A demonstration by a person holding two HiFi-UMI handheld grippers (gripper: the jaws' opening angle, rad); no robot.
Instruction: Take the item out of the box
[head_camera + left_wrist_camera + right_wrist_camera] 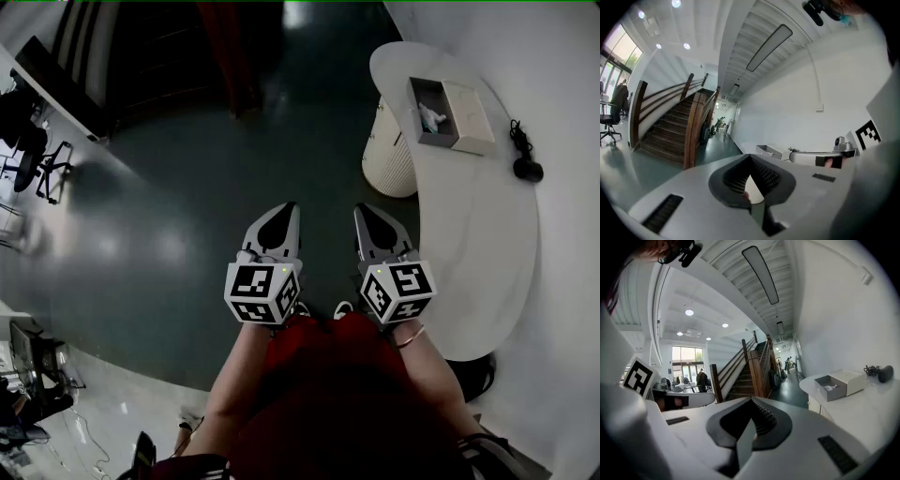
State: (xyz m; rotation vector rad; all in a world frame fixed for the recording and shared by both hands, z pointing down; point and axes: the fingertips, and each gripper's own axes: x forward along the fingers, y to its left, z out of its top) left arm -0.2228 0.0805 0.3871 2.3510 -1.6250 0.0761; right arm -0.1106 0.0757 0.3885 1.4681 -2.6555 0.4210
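A grey open box (419, 134) sits near the far end of the white table (469, 244), with a small white item (430, 115) lying inside it. Its white sleeve (469, 117) lies against its right side. The right gripper view shows the box (828, 393) and the item (830, 387) far ahead on the right. Both grippers hang side by side over the dark floor, well short of the table. My left gripper (286, 208) is shut with nothing in it, as seen along its jaws (750, 157). My right gripper (361, 211) is likewise shut and empty (751, 400).
A black device with a coiled cable (527, 169) lies on the table right of the box. The table rests on a ribbed white drum (386, 155). A wooden staircase (754, 369) rises ahead. Office chairs (42, 164) and desks stand at the far left.
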